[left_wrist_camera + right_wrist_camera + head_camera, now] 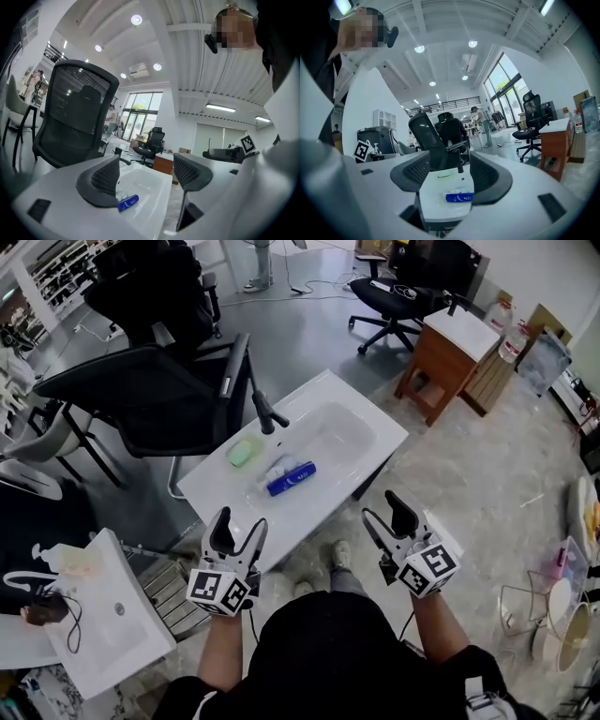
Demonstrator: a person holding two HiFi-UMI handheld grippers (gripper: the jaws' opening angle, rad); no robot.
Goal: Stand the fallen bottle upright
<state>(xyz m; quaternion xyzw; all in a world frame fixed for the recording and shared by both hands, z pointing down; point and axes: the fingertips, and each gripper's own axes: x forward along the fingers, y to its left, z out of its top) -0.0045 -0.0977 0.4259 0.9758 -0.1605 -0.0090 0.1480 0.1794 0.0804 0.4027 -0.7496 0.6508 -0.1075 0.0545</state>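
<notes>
One blue-and-white plastic bottle (291, 478) lies on its side in the single white rectangular washbasin (370, 413), near one pale green soap bar (245, 453) and one black faucet (267, 413). Two grippers hover just short of the basin's near edge. The left gripper (239, 524) and right gripper (384, 507) both have jaws apart, holding nothing.

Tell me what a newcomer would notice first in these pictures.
A white sink sits at centre, with a blue bottle lying on its side in the basin and a green soap on the ledge nearby. In the foreground the left gripper and right gripper hang short of it, both open and empty.
</notes>
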